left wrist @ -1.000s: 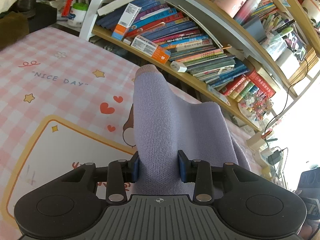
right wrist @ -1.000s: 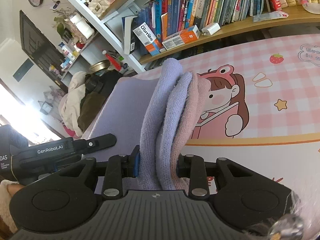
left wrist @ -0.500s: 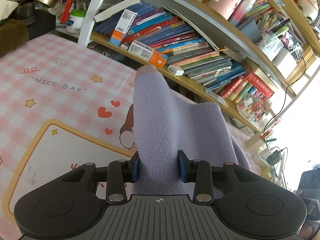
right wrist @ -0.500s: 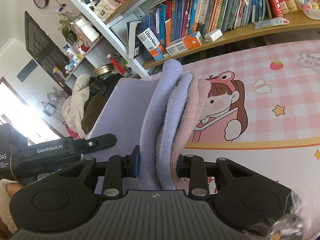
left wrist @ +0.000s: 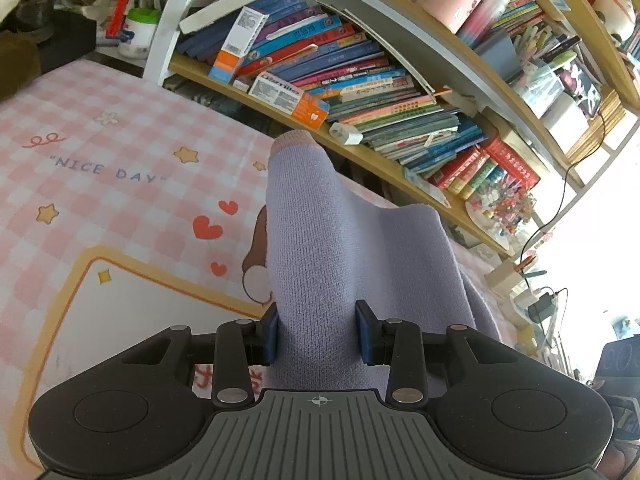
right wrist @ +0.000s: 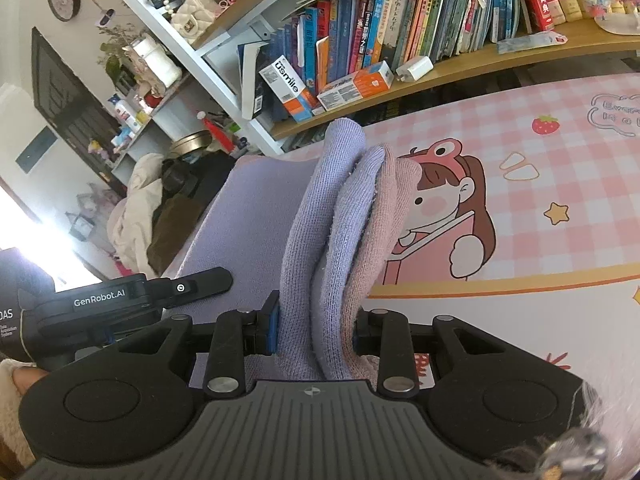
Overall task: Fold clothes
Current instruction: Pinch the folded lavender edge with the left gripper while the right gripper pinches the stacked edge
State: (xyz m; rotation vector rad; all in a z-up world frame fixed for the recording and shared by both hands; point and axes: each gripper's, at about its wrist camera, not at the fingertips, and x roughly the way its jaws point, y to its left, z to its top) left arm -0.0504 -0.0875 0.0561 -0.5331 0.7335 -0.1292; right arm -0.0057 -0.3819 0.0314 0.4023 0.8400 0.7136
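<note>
Gripping: lilac knit garment is clamped by left gripper.
Right gripper: closed on bunched folds.
Garment position: held above pink checked mat, apparently clear of it.

My left gripper and right gripper each pinch the garment between their fingers, above the table mat, with the bookshelf behind it.

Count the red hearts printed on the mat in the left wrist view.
3: one upper heart, a larger one just below-left of it, and a small one lower down. The lavender knit garment may hide more.
</note>
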